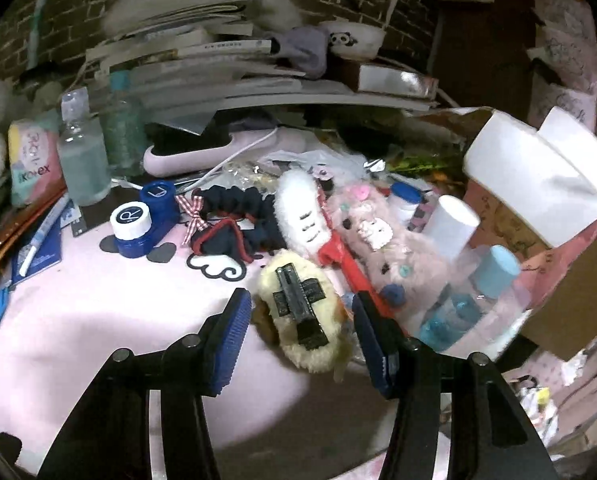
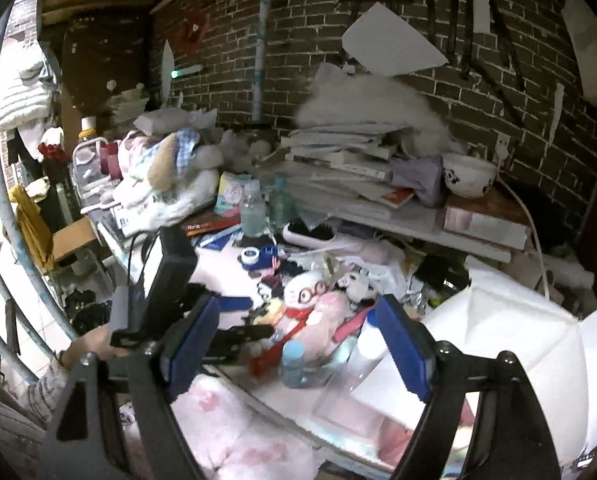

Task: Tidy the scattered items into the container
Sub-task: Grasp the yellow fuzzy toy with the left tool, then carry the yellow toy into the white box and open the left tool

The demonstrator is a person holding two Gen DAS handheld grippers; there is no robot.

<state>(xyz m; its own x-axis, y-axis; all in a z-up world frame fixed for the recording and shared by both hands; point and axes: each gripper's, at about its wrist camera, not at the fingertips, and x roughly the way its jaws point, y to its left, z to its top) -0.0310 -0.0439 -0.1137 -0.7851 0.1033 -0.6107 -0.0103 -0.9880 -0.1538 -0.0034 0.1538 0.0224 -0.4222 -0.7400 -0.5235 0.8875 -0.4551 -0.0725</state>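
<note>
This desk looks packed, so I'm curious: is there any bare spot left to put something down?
Yes: the pink mat is bare in front of the blue lens case, left of the cream plush clip. From the dark scrunchie rightward to the blue-capped bottle, things lie packed together.

a dark brick wall [image 2: 338,40] with pale mortar stands behind the cluttered bench [image 1: 98,312], whose pink top catches bright light, while a white sheet of paper [image 2: 390,44] hangs on the bricks and daylight falls on the tiled floor [image 2: 2,320] at the left.
</note>
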